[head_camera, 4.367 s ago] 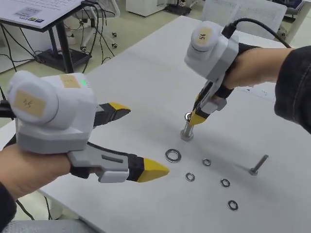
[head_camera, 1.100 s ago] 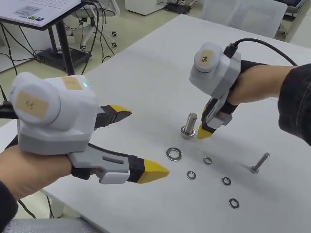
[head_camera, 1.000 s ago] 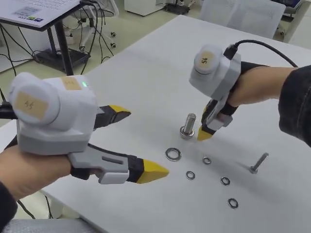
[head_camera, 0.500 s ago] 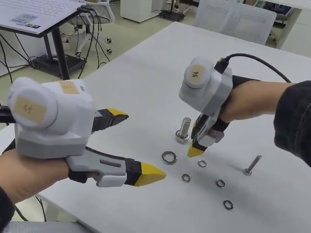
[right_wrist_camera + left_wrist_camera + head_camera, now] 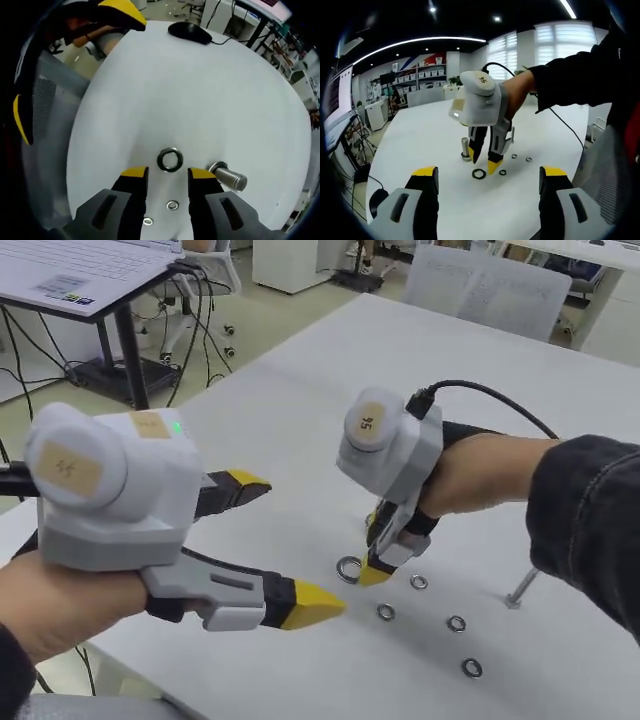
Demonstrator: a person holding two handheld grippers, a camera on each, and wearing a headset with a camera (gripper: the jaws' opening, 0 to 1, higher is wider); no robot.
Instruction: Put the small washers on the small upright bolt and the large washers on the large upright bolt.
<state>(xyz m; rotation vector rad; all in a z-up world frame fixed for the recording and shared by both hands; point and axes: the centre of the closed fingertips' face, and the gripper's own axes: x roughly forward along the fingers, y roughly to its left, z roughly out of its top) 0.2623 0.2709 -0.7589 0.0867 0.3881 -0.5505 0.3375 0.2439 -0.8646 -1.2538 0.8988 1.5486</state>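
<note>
Steel large bolt (image 5: 465, 148) stands upright; right claw (image 5: 167, 174), narrowly open and empty, sits beside large washer (image 5: 160, 160).

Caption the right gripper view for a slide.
Open right gripper hovers by the large washer, large bolt alongside.

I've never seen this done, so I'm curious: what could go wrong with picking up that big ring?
The large washer lies flat on the table, so the open right gripper may push it instead of gripping. The large bolt stands close by and could get knocked over. The small bolt lies on its side, not ready for the small washers.
</note>
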